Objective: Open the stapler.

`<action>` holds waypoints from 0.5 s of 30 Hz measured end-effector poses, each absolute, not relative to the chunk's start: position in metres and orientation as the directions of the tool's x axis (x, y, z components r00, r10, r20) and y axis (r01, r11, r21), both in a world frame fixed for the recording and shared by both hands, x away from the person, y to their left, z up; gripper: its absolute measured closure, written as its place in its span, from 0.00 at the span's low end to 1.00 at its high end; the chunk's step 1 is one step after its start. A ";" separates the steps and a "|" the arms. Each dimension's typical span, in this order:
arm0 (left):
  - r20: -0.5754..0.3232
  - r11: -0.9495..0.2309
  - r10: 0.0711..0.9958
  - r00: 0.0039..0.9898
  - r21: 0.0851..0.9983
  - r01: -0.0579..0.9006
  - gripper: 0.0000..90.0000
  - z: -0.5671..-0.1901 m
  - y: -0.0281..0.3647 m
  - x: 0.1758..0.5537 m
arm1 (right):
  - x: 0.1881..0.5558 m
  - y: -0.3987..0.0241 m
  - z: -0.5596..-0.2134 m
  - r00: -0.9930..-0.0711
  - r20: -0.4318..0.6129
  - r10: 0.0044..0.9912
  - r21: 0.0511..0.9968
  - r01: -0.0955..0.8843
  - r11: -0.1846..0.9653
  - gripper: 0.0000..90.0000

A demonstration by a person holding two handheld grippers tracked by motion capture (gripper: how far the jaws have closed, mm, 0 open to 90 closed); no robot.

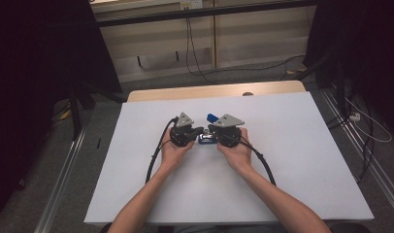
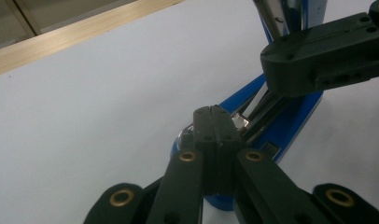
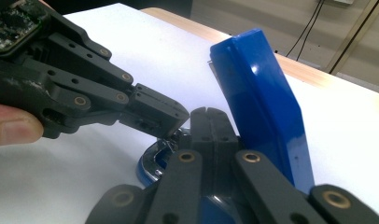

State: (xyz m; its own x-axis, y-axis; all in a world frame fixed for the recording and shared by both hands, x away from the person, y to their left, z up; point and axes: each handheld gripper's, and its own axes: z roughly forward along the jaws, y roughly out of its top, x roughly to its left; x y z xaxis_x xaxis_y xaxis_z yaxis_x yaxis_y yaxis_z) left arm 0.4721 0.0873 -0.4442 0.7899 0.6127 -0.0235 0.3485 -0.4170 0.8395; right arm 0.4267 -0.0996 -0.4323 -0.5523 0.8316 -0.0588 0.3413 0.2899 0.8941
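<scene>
One blue plastic stapler with chrome metal parts sits between two tongs on the white worktop. Left tongs and right tongs both pinched closed at its base. No readable labels.

A white rectangular table sheet is covering a light wooden tabletop. Black cables are hanging down a beige panelled wall. Grey carpeted floor is surrounding the table.

Stapler lies mid-table, between left gripper and right gripper
</scene>
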 end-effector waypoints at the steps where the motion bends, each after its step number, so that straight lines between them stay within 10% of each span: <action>1: -0.020 -0.419 0.612 0.790 0.839 0.346 1.00 -0.444 0.088 0.472 | 0.427 -0.100 -0.432 -0.552 -0.058 0.832 0.895 0.340 0.288 1.00; 15: -0.023 -0.417 0.611 0.791 0.840 0.346 1.00 -0.445 0.088 0.472 | 0.426 -0.101 -0.432 -0.532 -0.047 0.845 0.904 0.337 0.262 1.00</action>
State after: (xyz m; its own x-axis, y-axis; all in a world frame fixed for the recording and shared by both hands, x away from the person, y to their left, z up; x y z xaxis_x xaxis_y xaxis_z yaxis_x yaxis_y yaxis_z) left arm 0.4721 0.0878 -0.4445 0.7913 0.6110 -0.0226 0.3462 -0.4172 0.8403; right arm 0.4257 -0.1009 -0.4324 -0.5322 0.8453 -0.0471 0.3365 0.2622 0.9044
